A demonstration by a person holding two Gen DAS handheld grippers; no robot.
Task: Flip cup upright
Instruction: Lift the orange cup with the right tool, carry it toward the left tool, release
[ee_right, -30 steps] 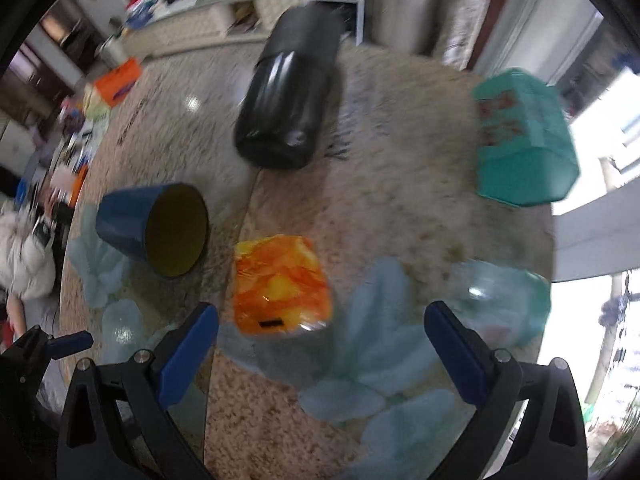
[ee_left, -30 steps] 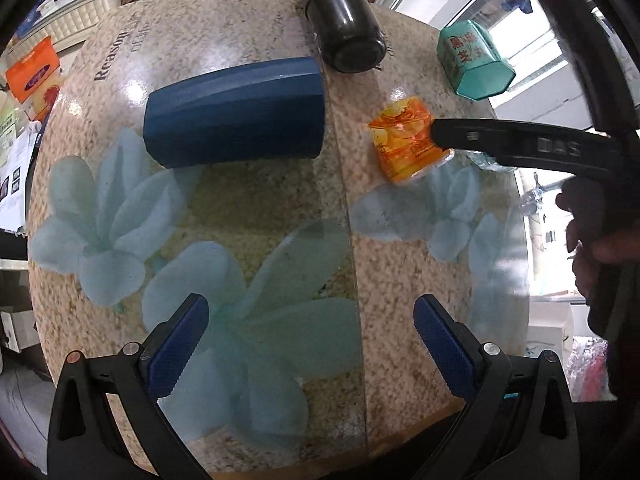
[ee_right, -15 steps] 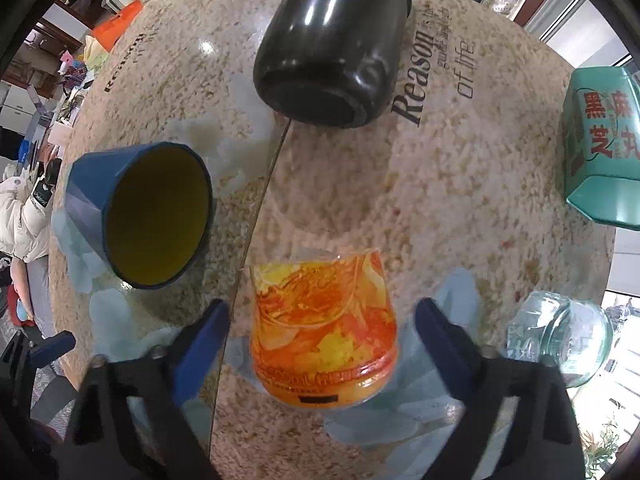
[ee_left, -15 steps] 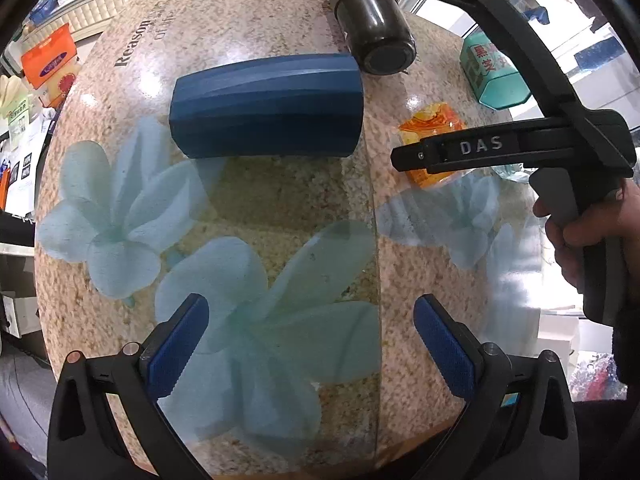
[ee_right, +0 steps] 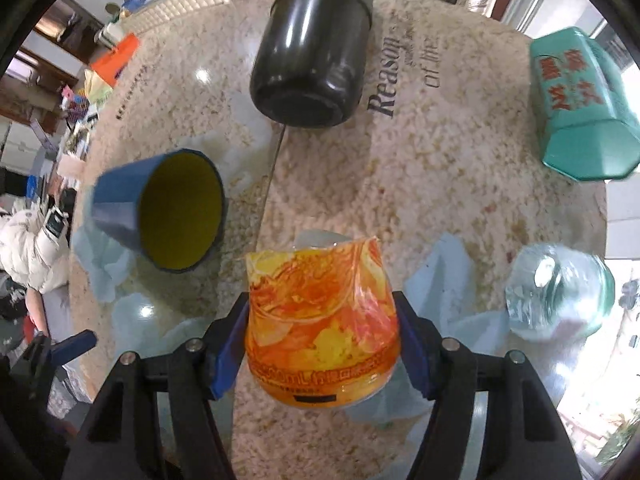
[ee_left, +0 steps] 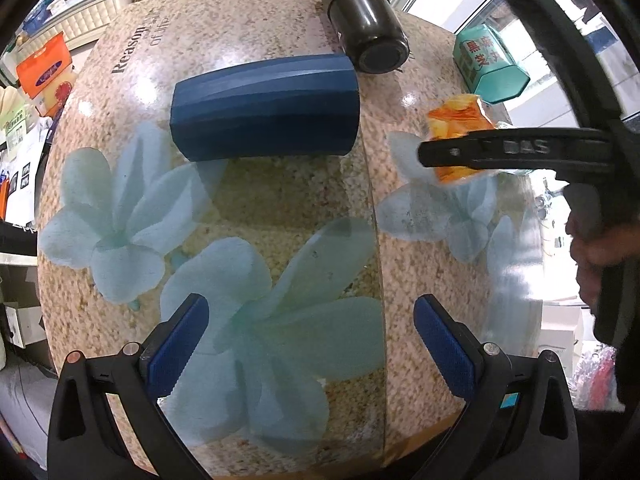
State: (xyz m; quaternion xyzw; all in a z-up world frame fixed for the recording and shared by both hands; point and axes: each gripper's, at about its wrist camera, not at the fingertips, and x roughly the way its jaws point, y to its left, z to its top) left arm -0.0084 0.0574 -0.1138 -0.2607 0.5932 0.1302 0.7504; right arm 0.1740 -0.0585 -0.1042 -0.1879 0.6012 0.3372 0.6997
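**Orange cup caught, not stood up yet**

On the far left of the right wrist view, I saw the blue cup (ee_right: 160, 208) lying on its side on the table (ee_right: 460, 184), its mouth facing me. Next to it lay a black flask (ee_right: 312, 52), also on its side. In the middle was the orange cup (ee_right: 320, 320). My right gripper (ee_right: 322, 344) was pinching it, one blue pad on each side, and the cup looked tipped over. Farther right sat a clear jar (ee_right: 560, 288) and a green box (ee_right: 580, 104).

My left gripper (ee_left: 308, 336) was spread wide with nothing in it, hanging over the table near me.

I think I was at the grab step. Next I would need to lift a little, turn my wrist so the mouth faces up, and set it down softly. The thin cup could squash.
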